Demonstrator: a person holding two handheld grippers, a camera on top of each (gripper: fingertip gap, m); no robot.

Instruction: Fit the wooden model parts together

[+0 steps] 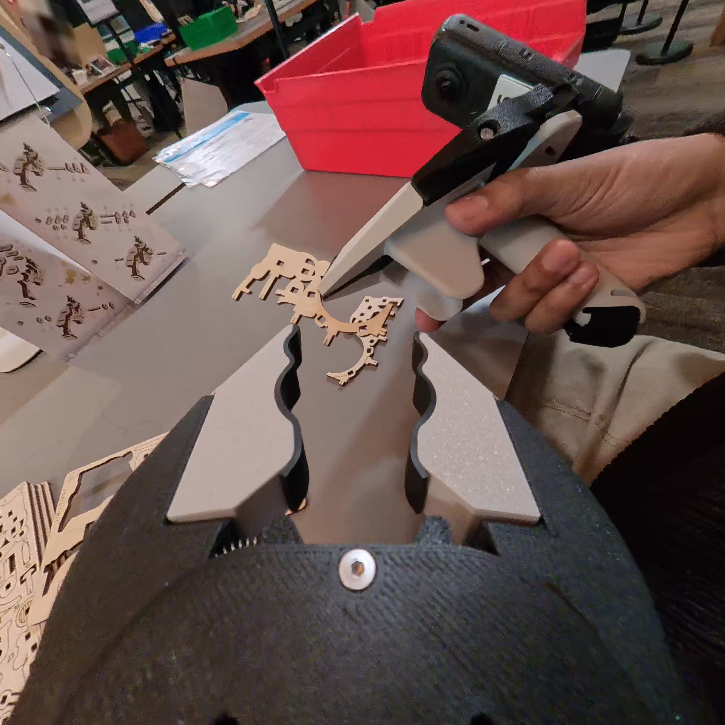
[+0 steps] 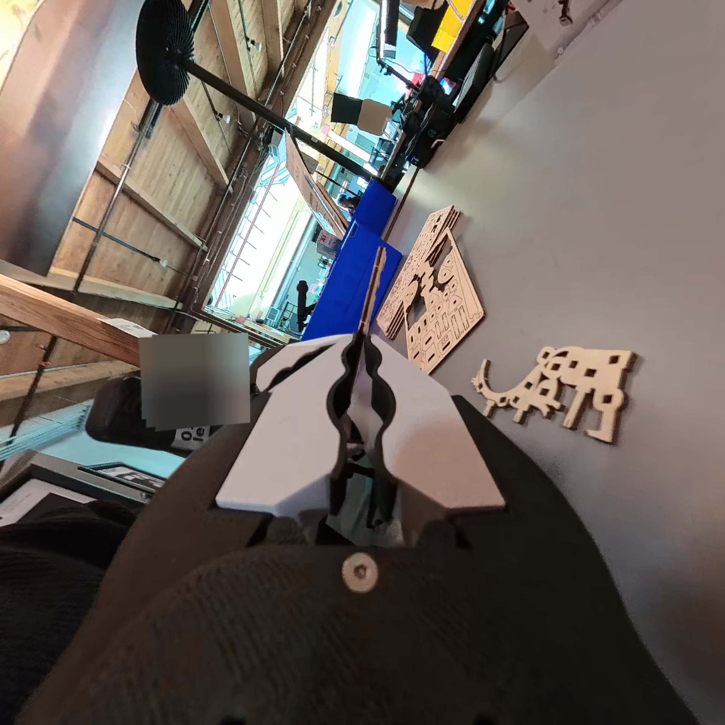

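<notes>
Far left there's an instruction sheet (image 1: 78,219) propped up facing the person, I'd guess so the steps can be checked without touching it. Low on the left a stack of laser-cut plywood sheets (image 1: 23,557) lies flat on the grey worktop (image 1: 188,353), several pieces already punched out.

Next over, the left tool (image 1: 355,396) hovers low above the worktop, fingers spread wide with nothing between them, pointed at the parts like it's waiting to steady something.

In the middle, the flat wooden body piece (image 1: 282,280) sits lifted at a slant, pinched at its edge by the right tool (image 1: 323,290), which is clamped tight on it. From that tool's own camera the piece shows edge-on as a thin strip (image 2: 372,290). A second matching cutout (image 2: 565,388) lies flat on the worktop close by, probably its partner.

Behind, a red bin (image 1: 353,117) stands out of the way.
</notes>
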